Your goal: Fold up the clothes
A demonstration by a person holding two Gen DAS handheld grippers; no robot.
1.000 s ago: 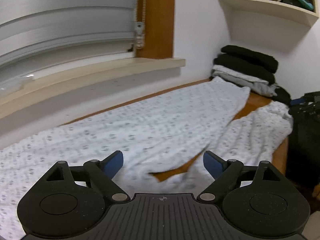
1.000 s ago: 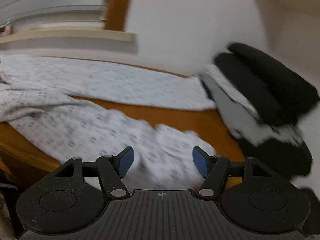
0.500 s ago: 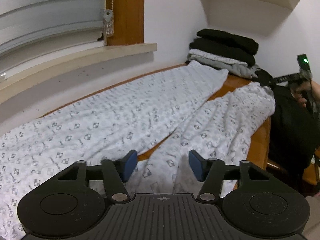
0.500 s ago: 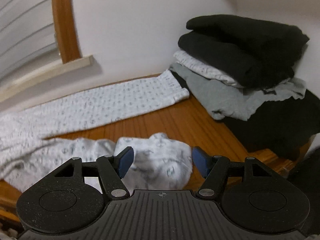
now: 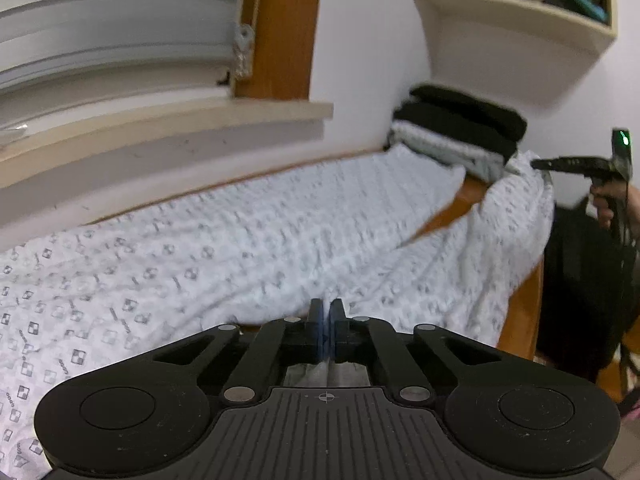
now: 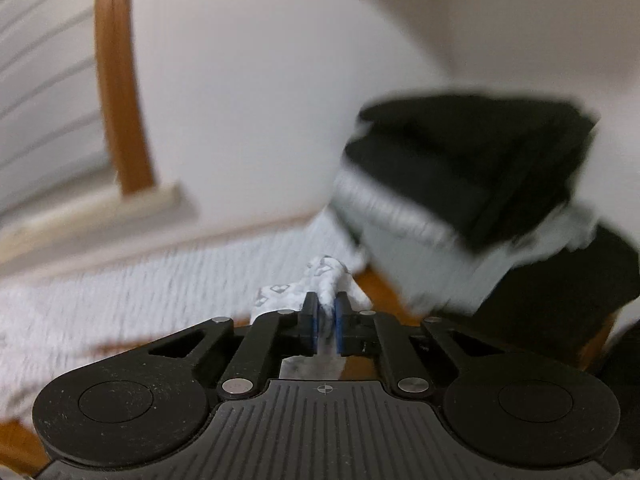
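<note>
White patterned pyjama trousers lie stretched along a wooden table, one leg by the wall and the other nearer me. My left gripper is shut on a fold of the near edge, where the cloth bunches at its tips. In the right wrist view my right gripper has the end of the near leg between its blue pads; its jaws are closing and the pads press on the cloth. From the left wrist view that right gripper holds the leg end raised at the far right.
A stack of folded black, white and grey clothes sits in the far corner, close to the right gripper. A window sill runs along the wall. A bookshelf hangs above. Something black stands past the table's right edge.
Both grippers went from wide open to closed on the trousers. The right one rolled, moved toward the stack and lifted the near leg's end off the table.
</note>
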